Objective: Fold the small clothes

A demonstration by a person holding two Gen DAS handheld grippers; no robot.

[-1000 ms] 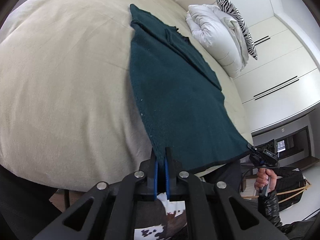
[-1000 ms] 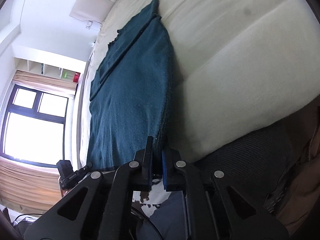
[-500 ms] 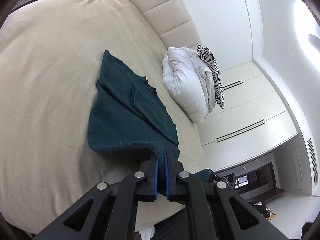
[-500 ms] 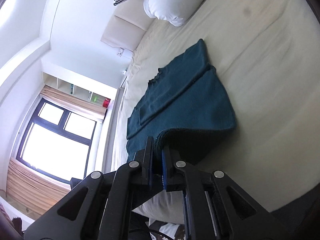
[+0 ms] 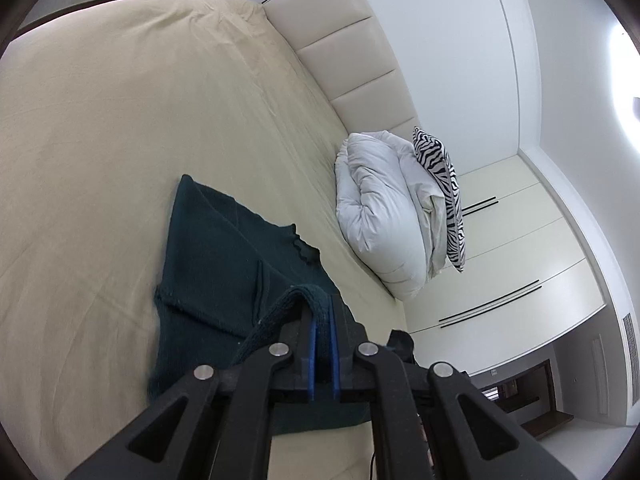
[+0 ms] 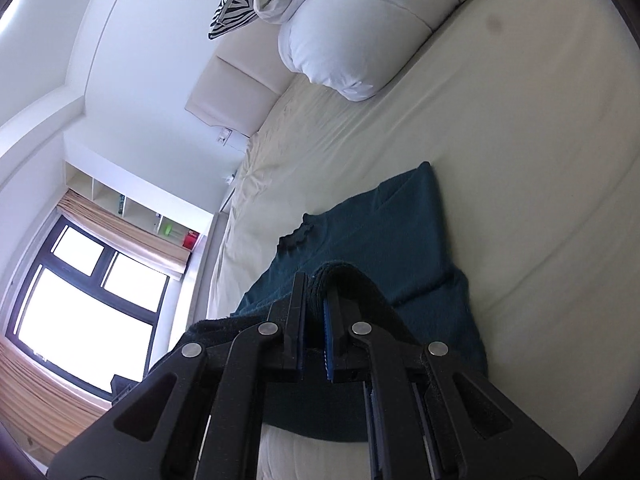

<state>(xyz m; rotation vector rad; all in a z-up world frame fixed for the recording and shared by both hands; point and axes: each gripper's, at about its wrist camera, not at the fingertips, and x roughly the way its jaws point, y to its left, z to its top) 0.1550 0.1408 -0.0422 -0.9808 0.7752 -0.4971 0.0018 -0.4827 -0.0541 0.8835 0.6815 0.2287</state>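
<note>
A dark teal knitted sweater (image 5: 208, 264) lies on the cream bed sheet, its sleeves folded in across the body and its ribbed, wavy neckline toward the headboard end. The far half rests flat on the sheet. The near hem is lifted off the bed and doubled over the flat part, so the thick knit edge curls in a loop above the lower layer (image 6: 384, 248). The fabric looks fuzzy and heavy.
</note>
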